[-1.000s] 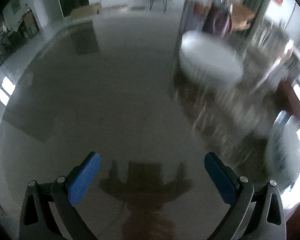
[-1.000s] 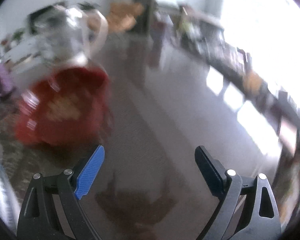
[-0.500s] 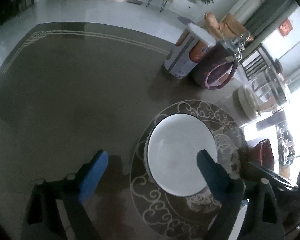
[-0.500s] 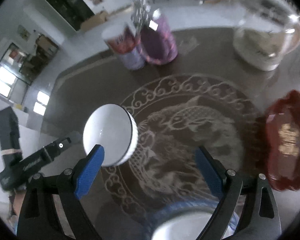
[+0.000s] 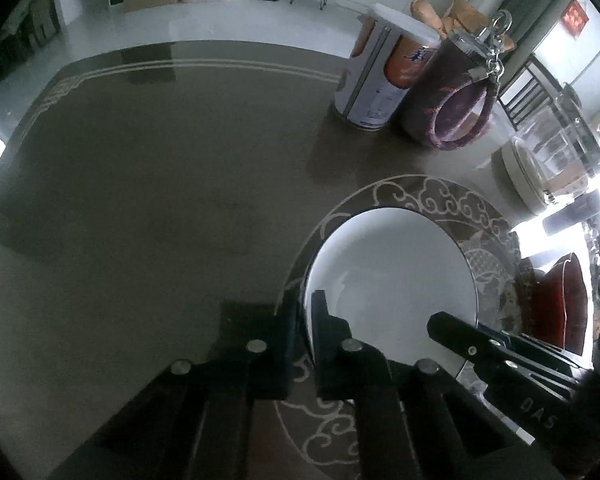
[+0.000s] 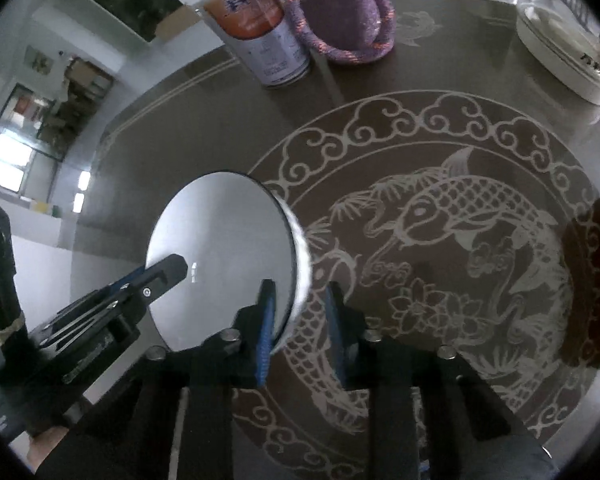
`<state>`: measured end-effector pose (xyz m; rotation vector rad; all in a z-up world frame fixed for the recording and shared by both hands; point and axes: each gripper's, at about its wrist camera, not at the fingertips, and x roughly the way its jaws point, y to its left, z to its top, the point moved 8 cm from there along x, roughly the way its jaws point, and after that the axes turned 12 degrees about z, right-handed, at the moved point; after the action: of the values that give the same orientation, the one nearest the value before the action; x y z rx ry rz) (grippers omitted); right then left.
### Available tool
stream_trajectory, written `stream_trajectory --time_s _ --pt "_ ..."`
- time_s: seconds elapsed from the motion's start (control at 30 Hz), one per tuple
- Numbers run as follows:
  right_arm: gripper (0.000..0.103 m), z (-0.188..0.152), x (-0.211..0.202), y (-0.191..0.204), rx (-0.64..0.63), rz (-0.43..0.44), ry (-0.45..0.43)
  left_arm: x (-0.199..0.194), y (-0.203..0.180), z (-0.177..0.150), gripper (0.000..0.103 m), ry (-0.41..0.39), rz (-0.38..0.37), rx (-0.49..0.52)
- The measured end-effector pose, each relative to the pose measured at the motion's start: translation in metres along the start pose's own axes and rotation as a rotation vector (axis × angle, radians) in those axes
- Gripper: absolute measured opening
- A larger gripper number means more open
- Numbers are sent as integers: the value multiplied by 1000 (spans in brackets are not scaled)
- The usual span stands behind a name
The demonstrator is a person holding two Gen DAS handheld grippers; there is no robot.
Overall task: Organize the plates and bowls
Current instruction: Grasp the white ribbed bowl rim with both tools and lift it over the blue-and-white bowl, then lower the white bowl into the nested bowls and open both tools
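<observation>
A white bowl (image 5: pixel 392 280), round, smooth and glossy with a thin dark rim line, sits at the edge of the circular carp-and-cloud medallion (image 6: pixel 440 240) etched pale into the dark, reflective tabletop (image 5: pixel 140 200). Its opening faces upward, and being round it shows no long axis. The left gripper (image 5: pixel 302 344) has its jaws drawn close together on the bowl's rim, one finger inside and one outside the wall. The right gripper (image 6: pixel 300 320) pinches the opposite side of the rim the same way, blue pad inside the bowl and the other finger outside. Whether the bowl rests on the tabletop or is raised off it cannot be told. Beyond the medallion stand a cylindrical can (image 6: pixel 260 28) with an orange label and a purple bottle (image 5: pixel 448 92) with a braided cord loop, touching side by side. A glass kettle on a white base (image 5: pixel 548 160) stands further right, and a dark red dish (image 5: pixel 556 304) lies beside the bowl.
</observation>
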<state>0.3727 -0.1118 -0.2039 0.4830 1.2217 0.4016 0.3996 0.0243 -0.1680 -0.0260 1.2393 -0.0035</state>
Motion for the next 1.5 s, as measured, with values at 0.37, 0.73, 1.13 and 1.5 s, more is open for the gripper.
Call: stream_trajectory --time_s 0.37,0.73,1.13,1.5 --pt "15 -19 -61 21 -73 24 -39 -82 -19 -32 8 -86 -63 43" --pt "15 -90 -190 -21 8 -13 -108 -157 -109 -118 11 -126 -191 210" --pt "15 -128 -178 -85 143 -28 -78 -118 -146 -170 11 -37 -134 285" --pt "15 -135 -165 -95 103 -81 -67 -103 -150 -176 13 -34 -82 333"
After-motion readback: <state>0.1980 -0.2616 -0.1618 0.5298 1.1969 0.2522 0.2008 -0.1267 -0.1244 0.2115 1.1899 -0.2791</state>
